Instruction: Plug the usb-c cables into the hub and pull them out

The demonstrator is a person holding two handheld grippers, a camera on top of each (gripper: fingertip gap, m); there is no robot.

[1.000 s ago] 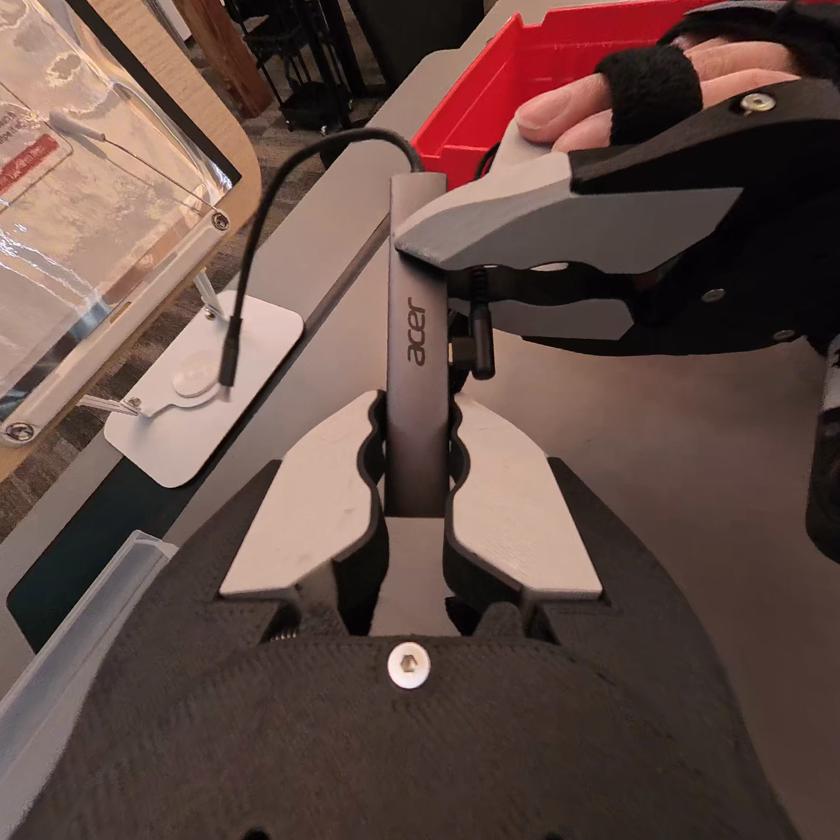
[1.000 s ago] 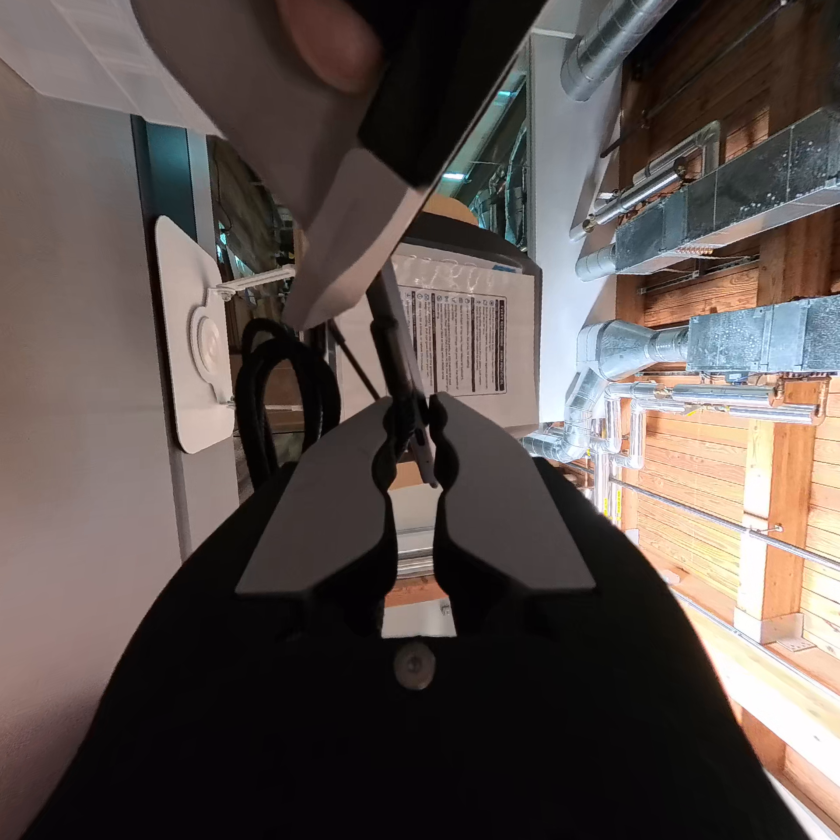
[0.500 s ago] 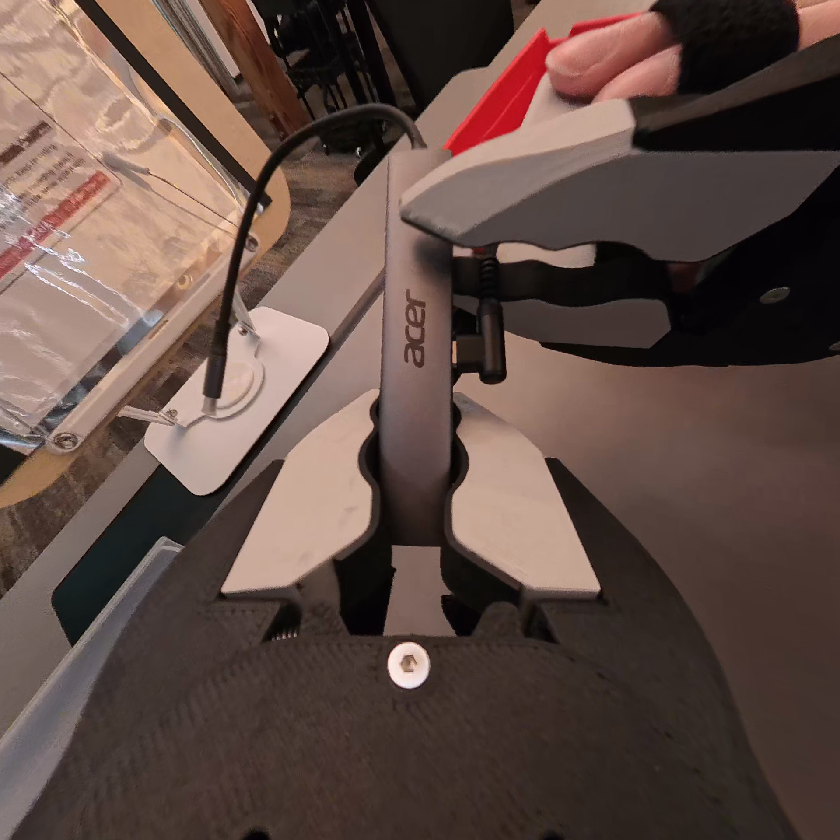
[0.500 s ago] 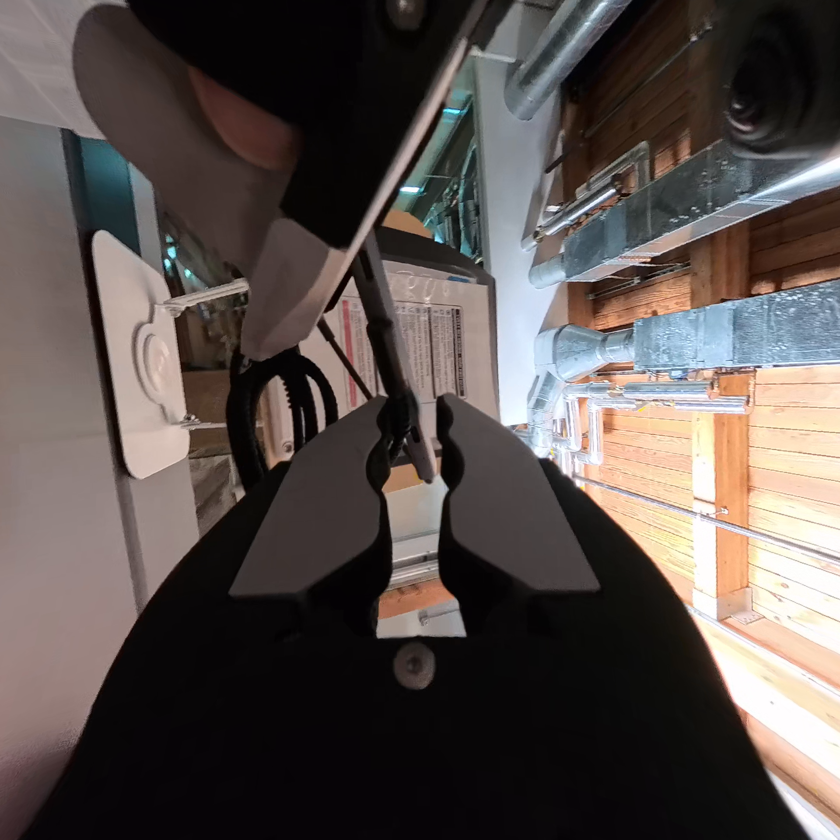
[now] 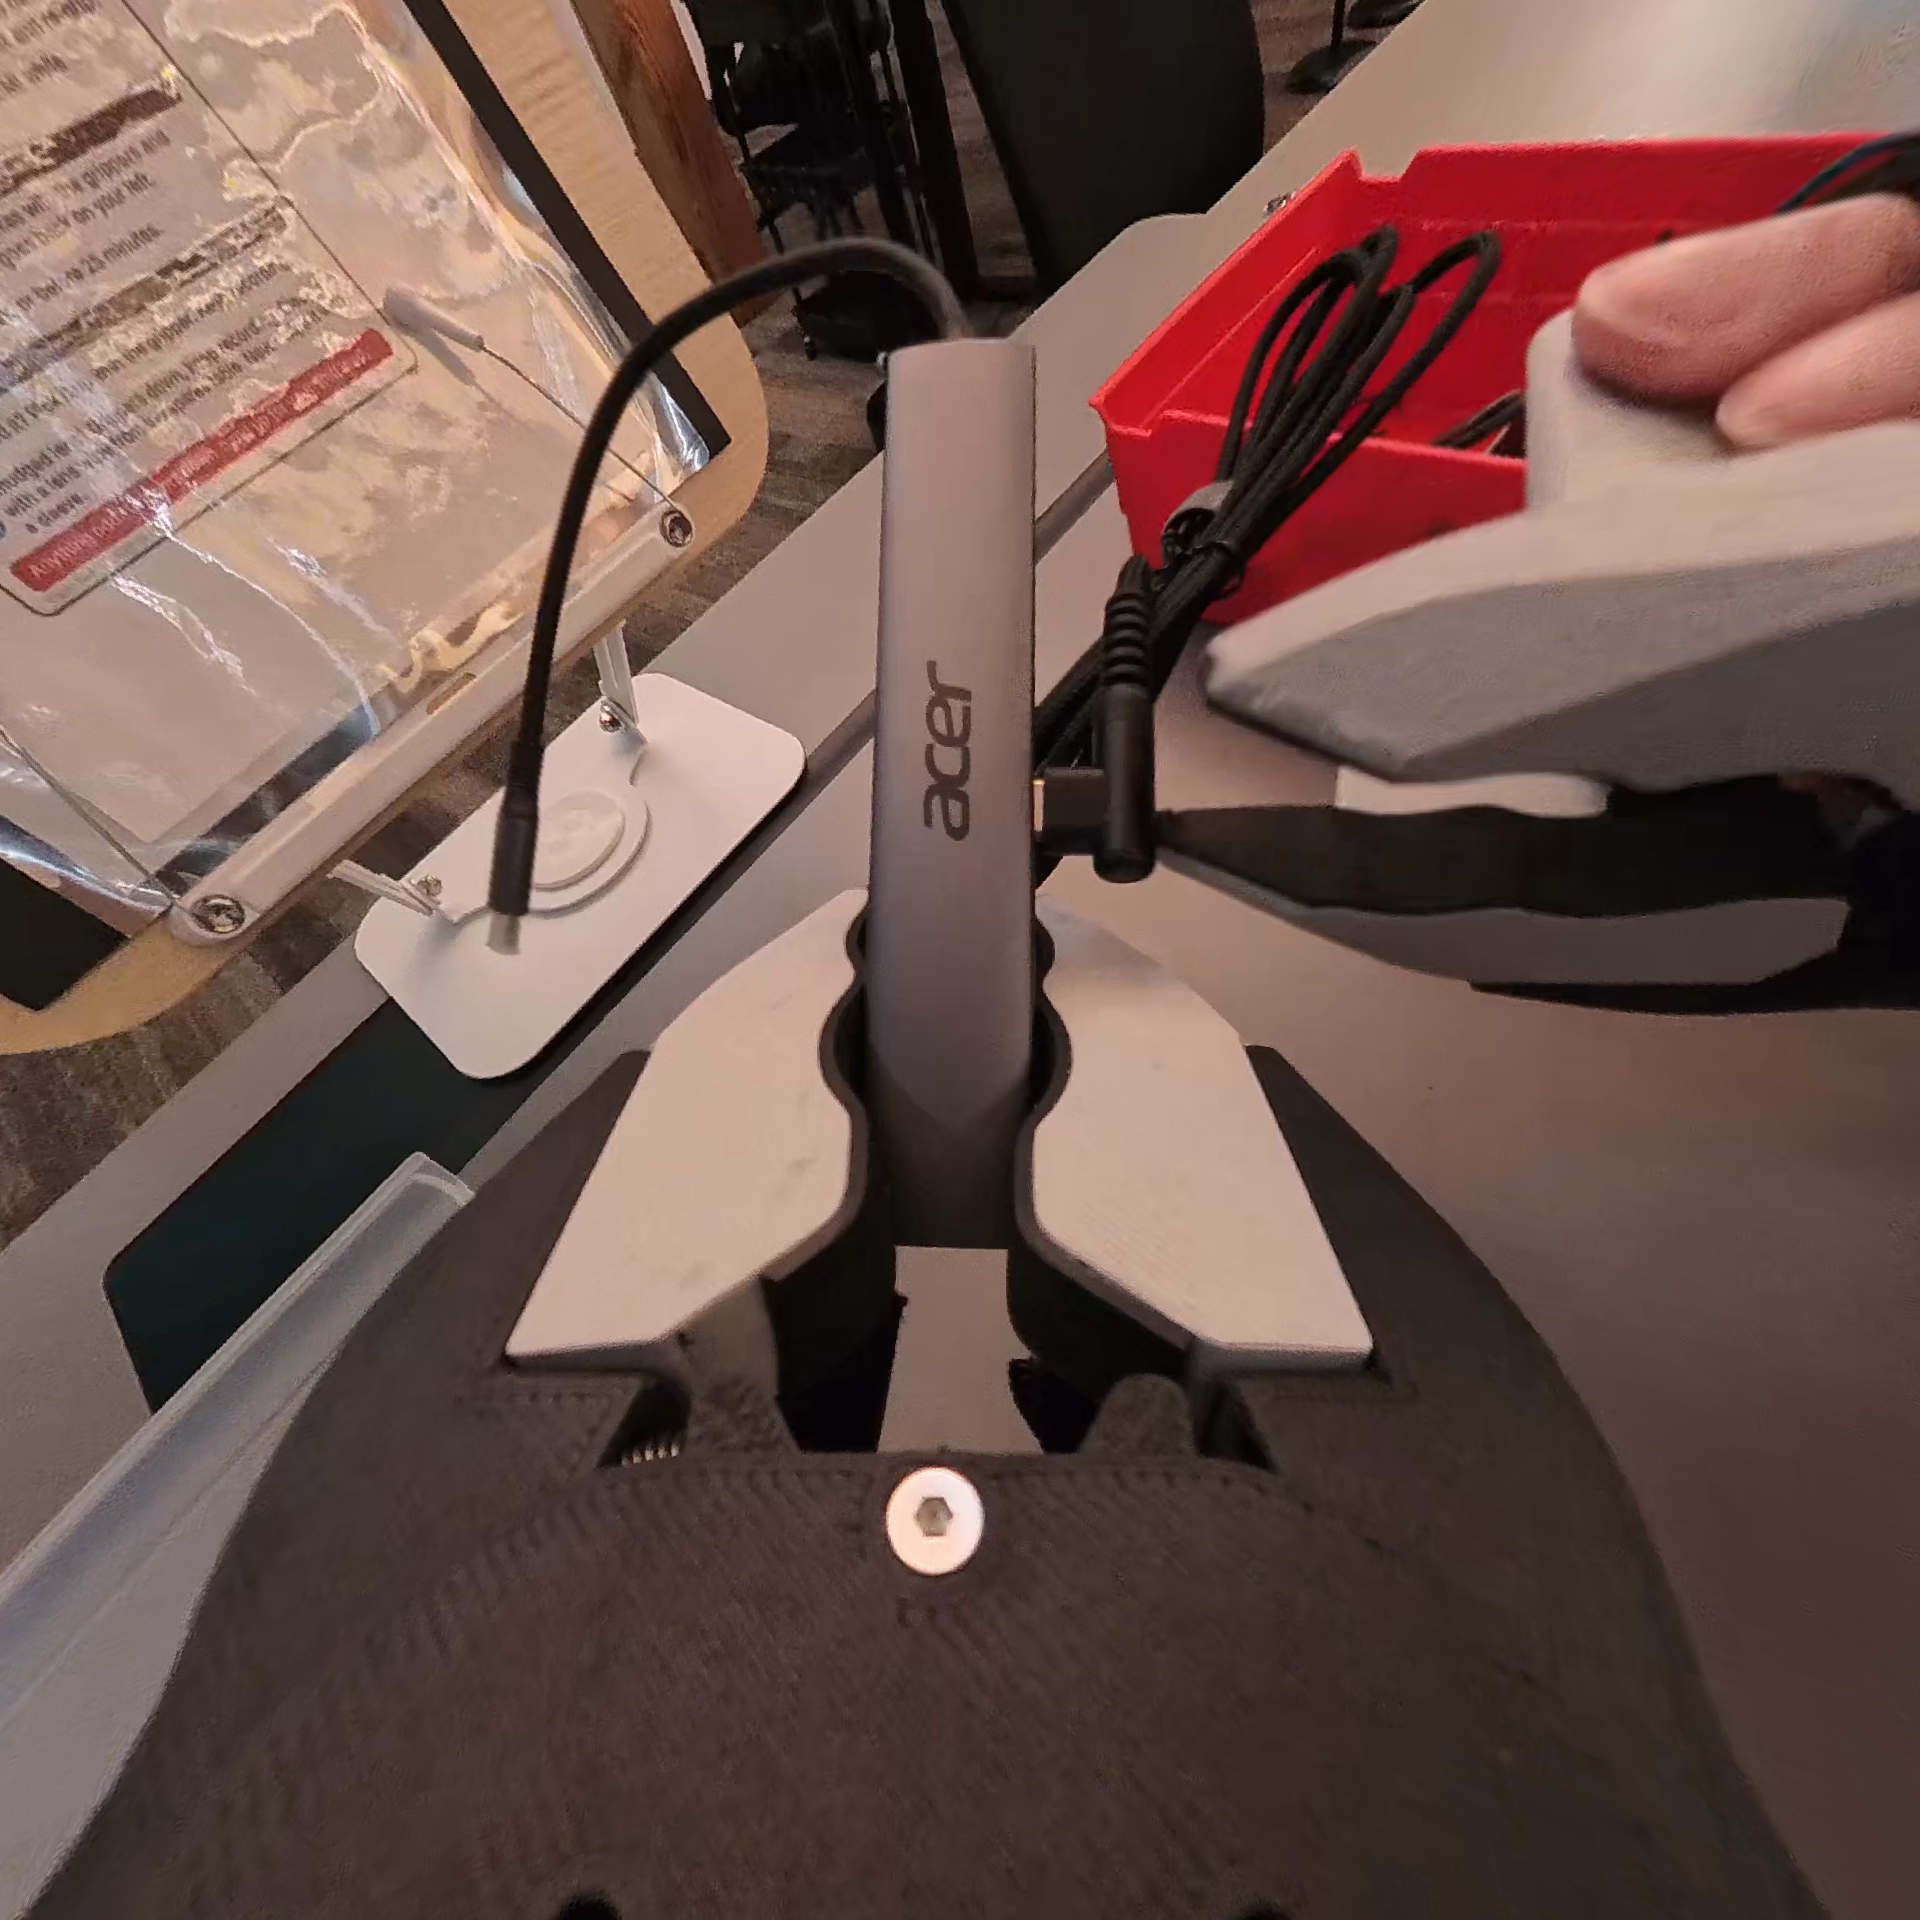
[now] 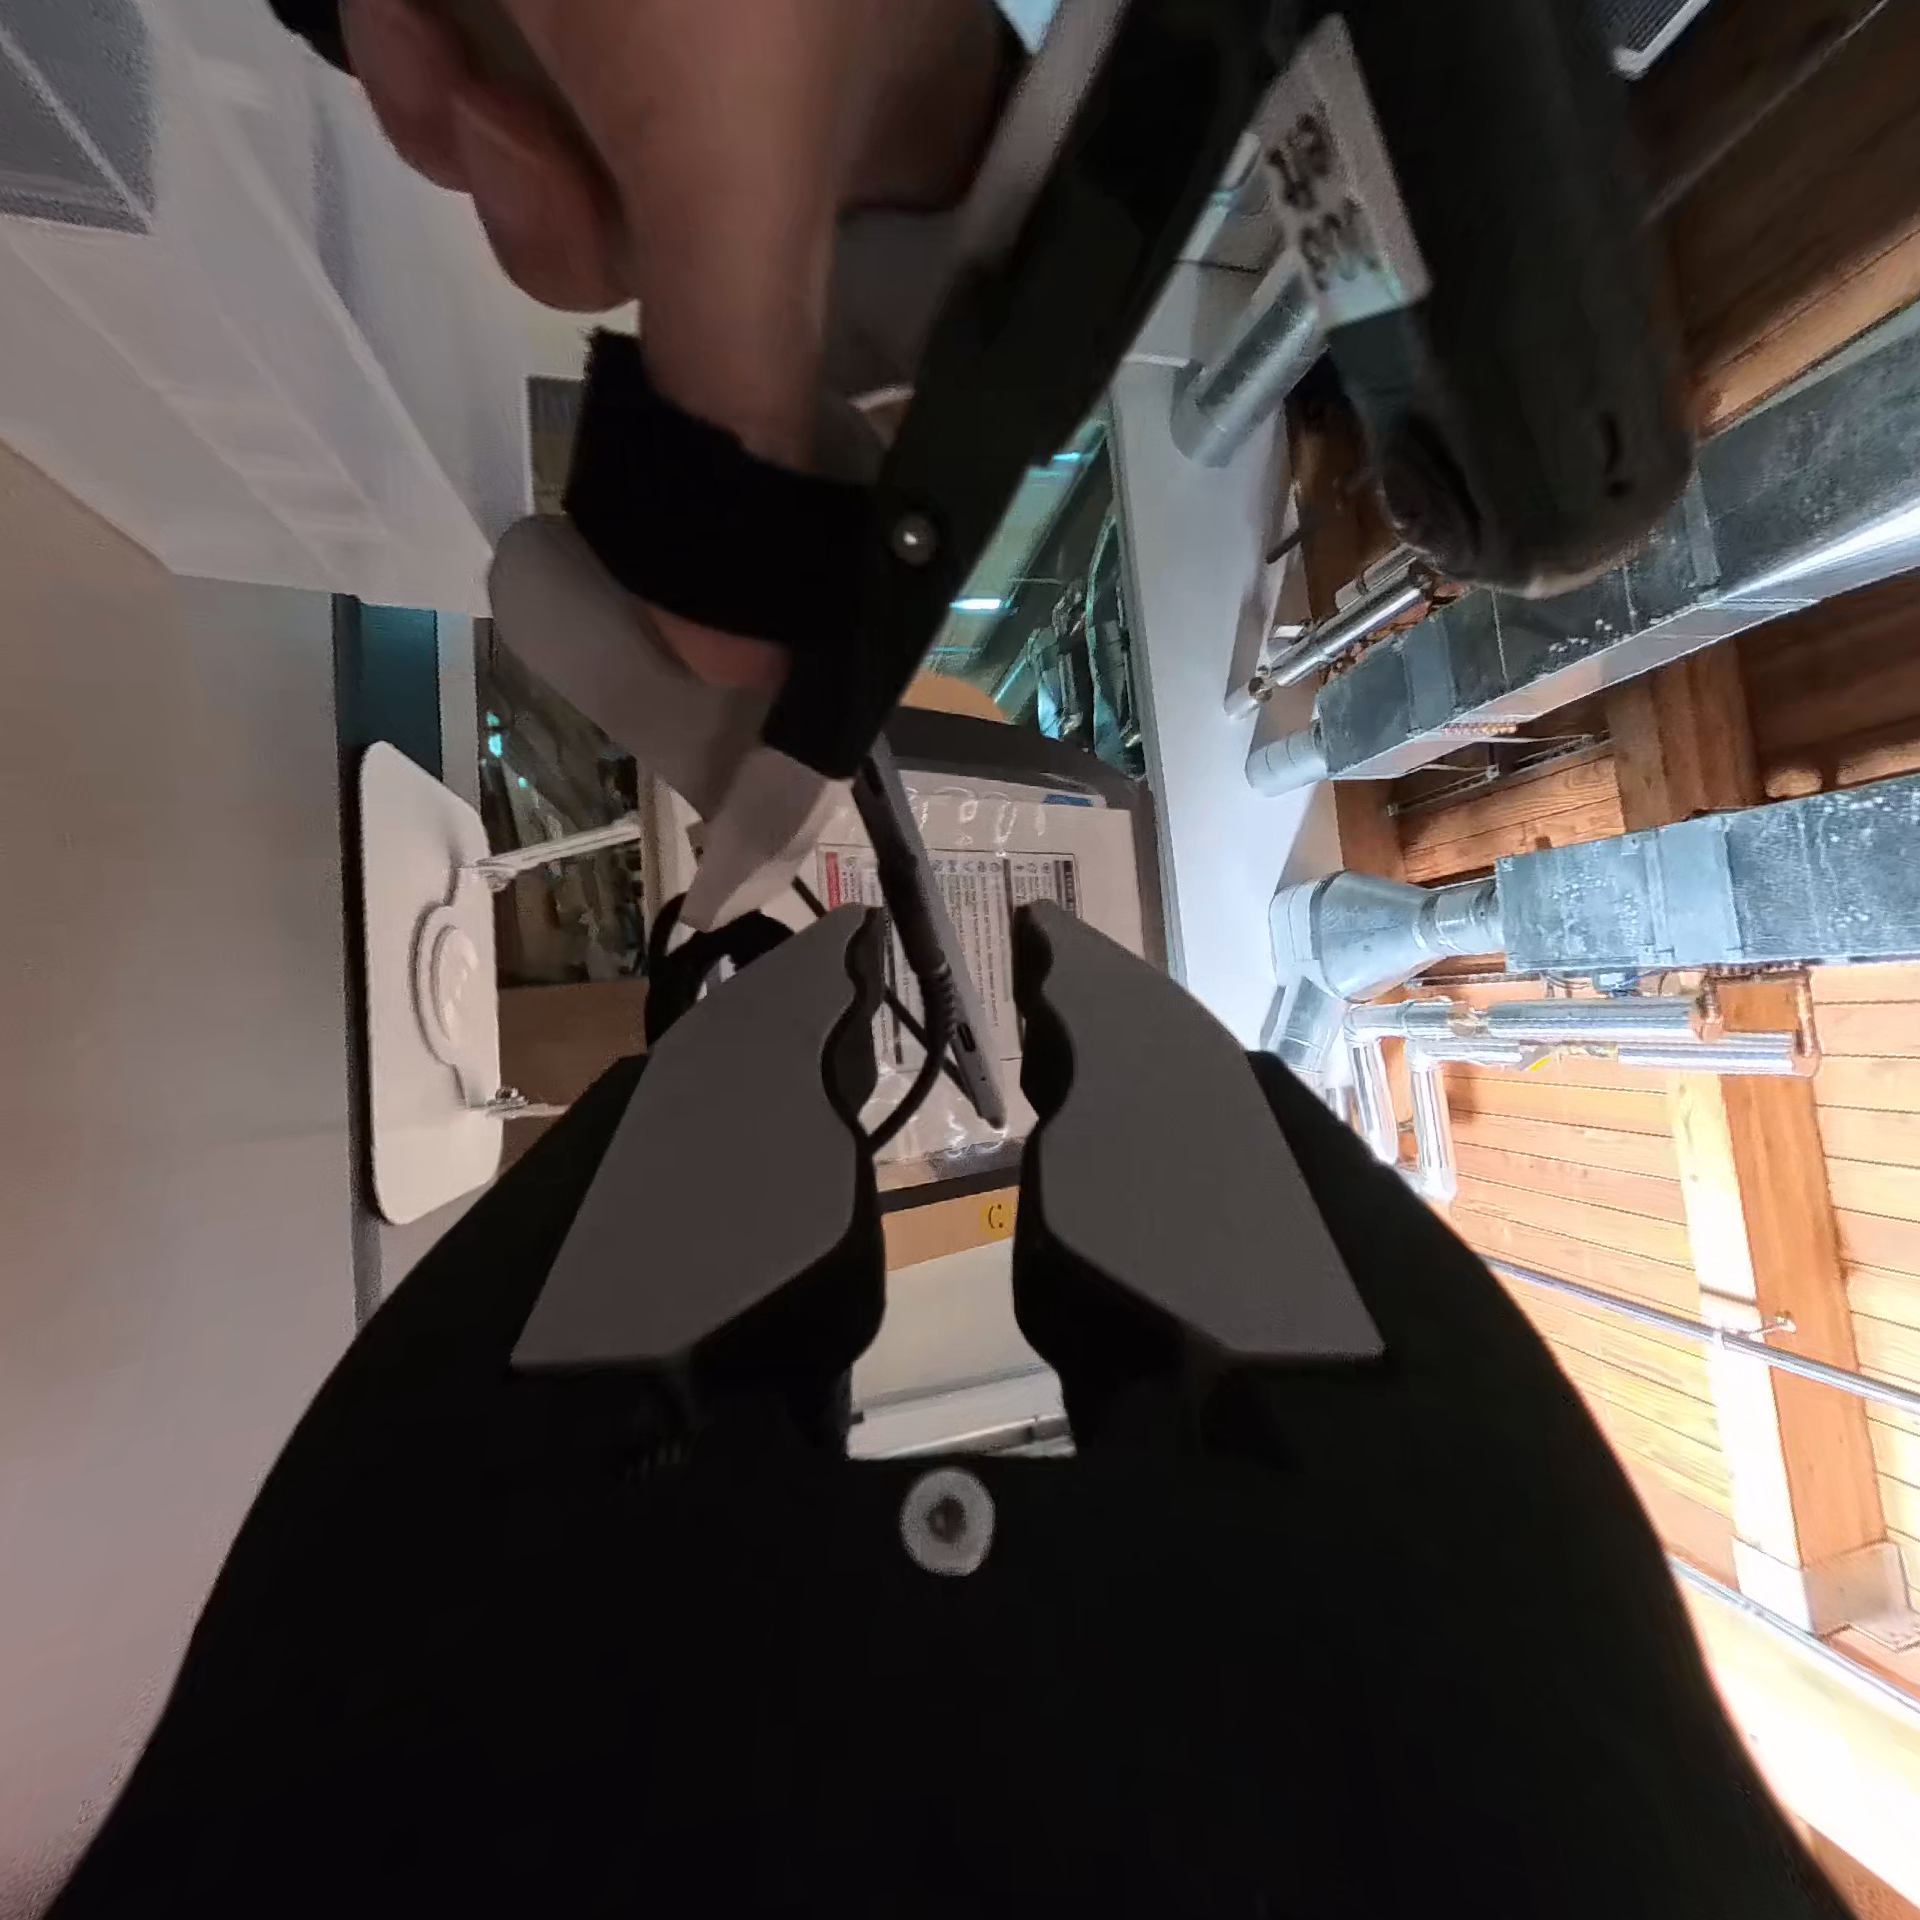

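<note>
My left gripper [image 5: 945, 997] is shut on the near end of a long grey hub [image 5: 951, 582], which points away from me above the grey table. The hub's own black cable [image 5: 582, 457] arcs from its far end down to the left. A black right-angle usb-c plug [image 5: 1117, 774] sits against the hub's right side, and its cord trails back to the red bin. My right gripper [image 5: 1195, 748] reaches in from the right with its jaws apart just beside the plug. In the right wrist view my right gripper [image 6: 945, 935] is open, with the plug [image 6: 925, 925] and the hub's edge [image 6: 982, 1081] seen beyond the gap.
A red bin [image 5: 1340, 488] at the back right holds a coiled black cable [image 5: 1351, 332]. A clear sign holder [image 5: 260, 436] on a white base [image 5: 707, 790] stands at the left table edge. A clear plastic box [image 5: 187, 1455] is at the near left. A hand [image 5: 1745, 322] holds the right gripper. My hands' fingertips stand some 6 cm from each other.
My right gripper has opened, let go of the plug and drawn back to the right. The plug stays at the hub's side. My left gripper still holds the hub.
</note>
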